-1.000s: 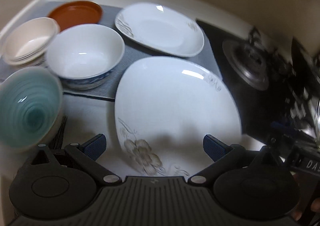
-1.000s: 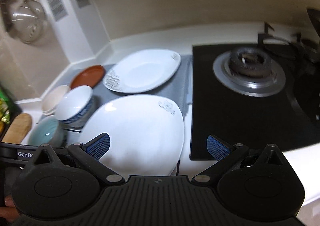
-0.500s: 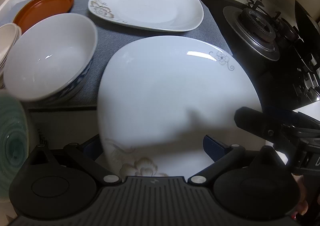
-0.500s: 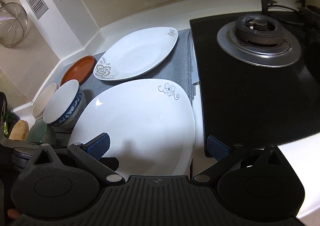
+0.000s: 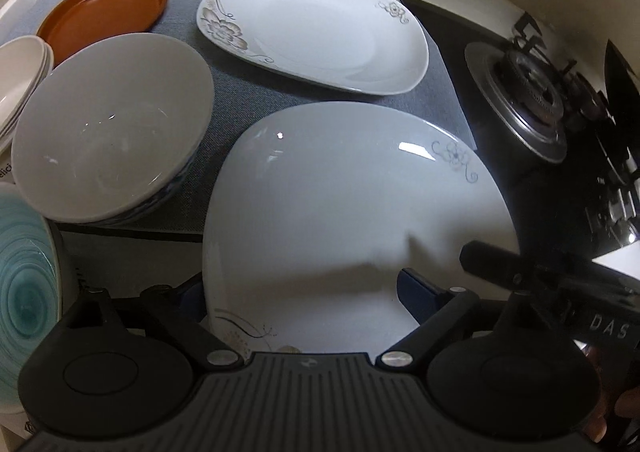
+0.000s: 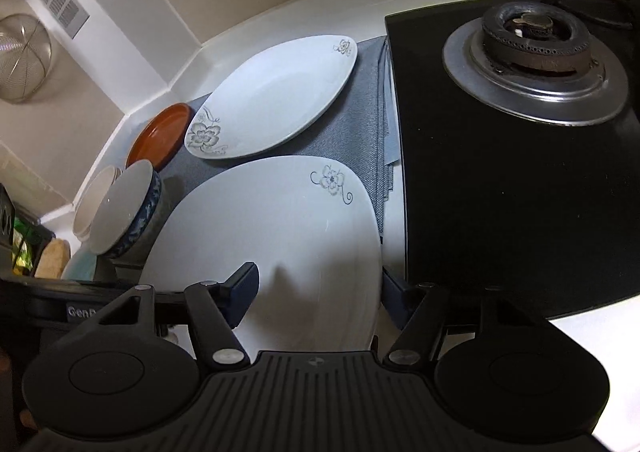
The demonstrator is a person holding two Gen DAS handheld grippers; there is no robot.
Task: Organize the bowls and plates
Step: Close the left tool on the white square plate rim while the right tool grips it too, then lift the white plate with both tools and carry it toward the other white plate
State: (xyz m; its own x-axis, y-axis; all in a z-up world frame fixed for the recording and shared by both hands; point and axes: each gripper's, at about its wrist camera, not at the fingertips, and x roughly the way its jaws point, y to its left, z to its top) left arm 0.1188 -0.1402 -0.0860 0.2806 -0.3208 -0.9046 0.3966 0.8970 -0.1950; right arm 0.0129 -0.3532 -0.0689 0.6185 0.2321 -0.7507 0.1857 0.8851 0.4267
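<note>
Left wrist view: the left gripper (image 5: pixel 304 292) straddles the near edge of a large white plate (image 5: pixel 352 204) with flower prints; its jaws are closing, one pad under the rim, one above, not yet pressing. A second white plate (image 5: pixel 316 32) lies behind on a grey mat (image 5: pixel 236 108), beside a brown dish (image 5: pixel 104 12), white bowl (image 5: pixel 112 148), stacked cream bowls (image 5: pixel 20 72) and teal bowl (image 5: pixel 24 288). Letters "DAS" show on the other tool. Right wrist view: the right gripper (image 6: pixel 316 292) brackets the same plate's right edge beside the black stove (image 6: pixel 520 172), jaws closing, not yet clamped. "Gen" is legible. Nothing looks sorted; the work seems barely begun.
</note>
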